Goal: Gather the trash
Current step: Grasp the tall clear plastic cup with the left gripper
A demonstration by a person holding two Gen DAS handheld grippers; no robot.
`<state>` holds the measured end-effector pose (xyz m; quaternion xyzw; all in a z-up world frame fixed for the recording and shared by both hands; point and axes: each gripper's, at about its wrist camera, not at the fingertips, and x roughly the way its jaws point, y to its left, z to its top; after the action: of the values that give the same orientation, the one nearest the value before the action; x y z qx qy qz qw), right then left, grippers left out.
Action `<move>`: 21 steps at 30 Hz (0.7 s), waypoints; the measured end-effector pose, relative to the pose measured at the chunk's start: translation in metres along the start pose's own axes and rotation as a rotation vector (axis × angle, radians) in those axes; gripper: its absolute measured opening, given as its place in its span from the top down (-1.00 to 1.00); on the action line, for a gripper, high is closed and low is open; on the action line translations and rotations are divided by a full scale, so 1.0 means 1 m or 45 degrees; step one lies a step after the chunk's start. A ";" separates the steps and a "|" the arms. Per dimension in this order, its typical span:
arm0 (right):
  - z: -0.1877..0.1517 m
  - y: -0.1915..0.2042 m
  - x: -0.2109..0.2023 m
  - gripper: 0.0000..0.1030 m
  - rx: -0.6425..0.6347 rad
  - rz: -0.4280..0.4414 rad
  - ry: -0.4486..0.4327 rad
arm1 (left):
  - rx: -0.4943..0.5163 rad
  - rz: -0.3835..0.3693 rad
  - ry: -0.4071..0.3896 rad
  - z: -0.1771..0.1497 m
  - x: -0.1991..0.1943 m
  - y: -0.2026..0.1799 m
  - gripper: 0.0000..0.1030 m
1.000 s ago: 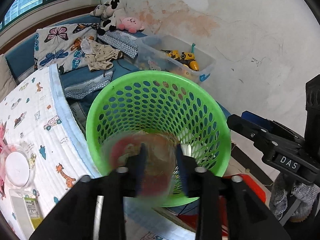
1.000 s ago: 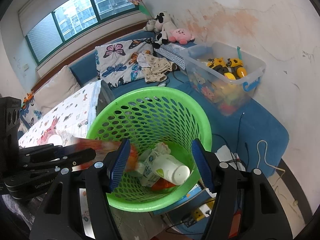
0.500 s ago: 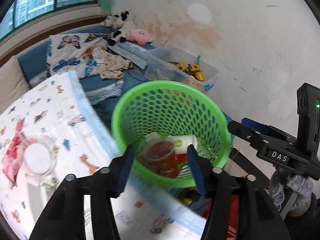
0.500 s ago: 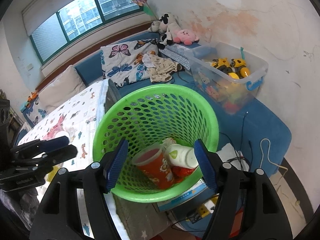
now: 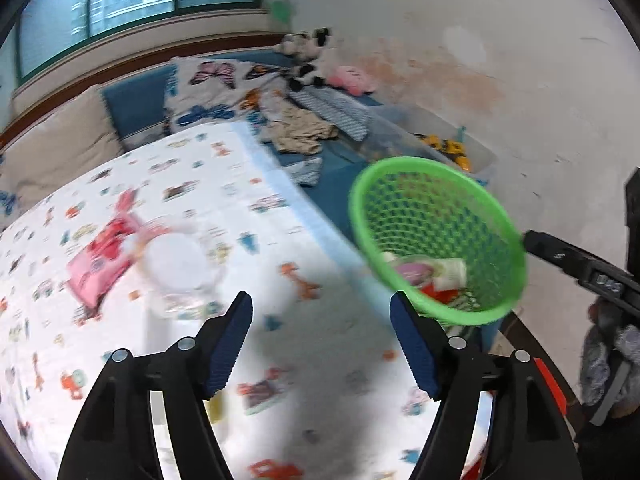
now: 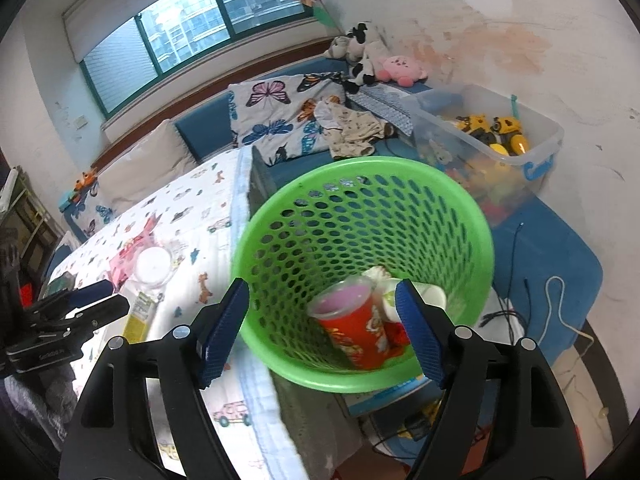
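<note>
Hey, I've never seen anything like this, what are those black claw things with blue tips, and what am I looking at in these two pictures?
Those are hand-held tongs. A person holds one in each hand, and each carries a wide-angle camera looking out along its two fingers, so each picture is taken from one pair.

In the left one's view, the left tongs hang over a table under a cartoon-print cloth. Their jaws are opening, with nothing between them. This picture is blurred.

In the right one's view, the right tongs point at a green basket beside the table. Their jaws are opening too, and they hold nothing. Inside the basket lie a red cup and other trash.

On the cloth lie a pink packet, a clear round lid and a yellow carton.
</note>
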<state>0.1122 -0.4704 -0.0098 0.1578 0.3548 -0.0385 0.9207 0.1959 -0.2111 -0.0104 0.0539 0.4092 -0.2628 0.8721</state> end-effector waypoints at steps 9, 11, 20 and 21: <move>0.001 0.016 0.005 -0.50 -0.023 0.034 0.013 | -0.078 0.177 0.052 -0.011 0.012 0.063 -0.45; 0.001 0.019 0.006 -0.50 -0.032 0.039 0.018 | -0.102 0.191 0.077 -0.015 0.017 0.074 -0.45; 0.000 0.030 0.012 -0.52 -0.057 0.056 0.036 | -0.124 0.229 0.152 -0.029 0.037 0.089 -0.50; 0.000 0.031 0.013 -0.52 -0.061 0.056 0.039 | -0.121 0.232 0.158 -0.029 0.040 0.089 -0.50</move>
<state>0.1277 -0.4402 -0.0104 0.1442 0.3661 -0.0073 0.9193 0.2414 -0.1423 -0.0701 0.0655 0.4677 -0.1589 0.8670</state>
